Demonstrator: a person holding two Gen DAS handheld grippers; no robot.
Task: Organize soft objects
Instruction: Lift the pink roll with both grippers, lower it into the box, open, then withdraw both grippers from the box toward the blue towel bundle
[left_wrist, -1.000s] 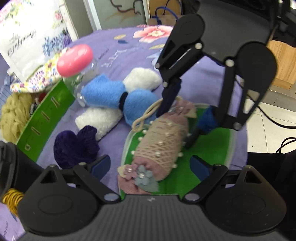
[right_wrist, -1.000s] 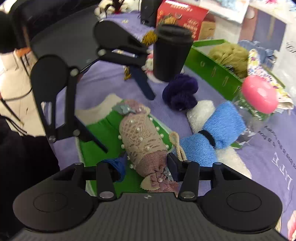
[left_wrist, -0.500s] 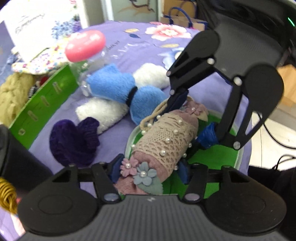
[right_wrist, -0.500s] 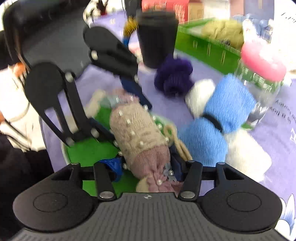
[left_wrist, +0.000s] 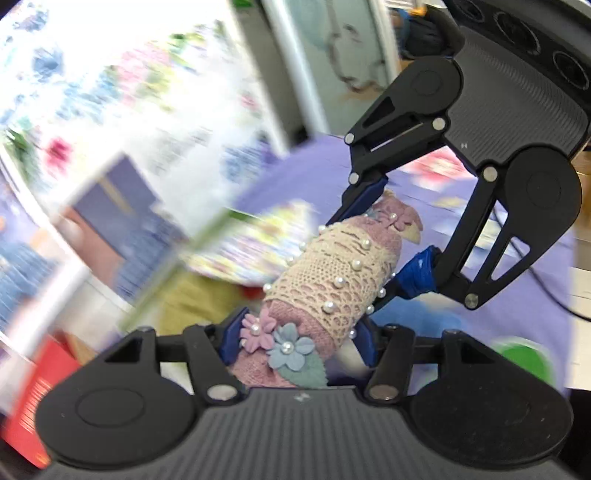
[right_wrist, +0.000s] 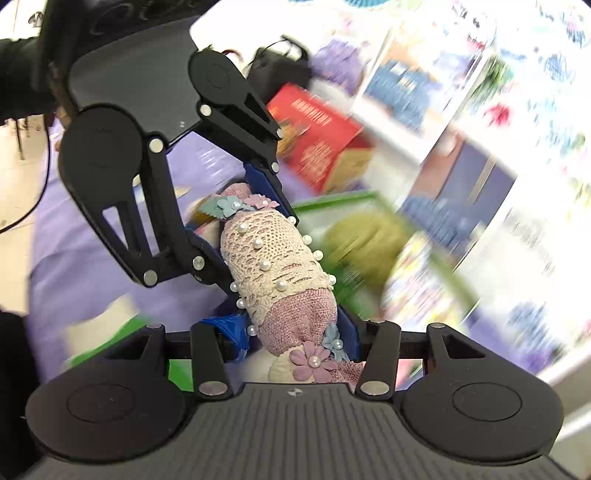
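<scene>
A pink knitted roll wrapped in cream lace with pearls and felt flowers (left_wrist: 325, 280) hangs in the air between both grippers. My left gripper (left_wrist: 299, 343) is shut on its near flowered end. My right gripper (right_wrist: 295, 339) is shut on the opposite end; the roll also shows in the right wrist view (right_wrist: 277, 266). Each gripper appears in the other's view at the roll's far end. The roll is above a green-walled box (right_wrist: 332, 201) holding an olive yarn ball (right_wrist: 365, 240).
The background is motion-blurred. A red carton (right_wrist: 314, 136) stands beyond the box. A floral cloth (left_wrist: 251, 247) lies over the box's side. White floral packaging (left_wrist: 110, 92) stands behind. The purple tablecloth (left_wrist: 517, 314) and a green plate (left_wrist: 524, 358) lie below.
Both grippers lifted the roll off the green plate and carried it toward the green box. The left gripper, open a second ago, has shut on the roll's end.
</scene>
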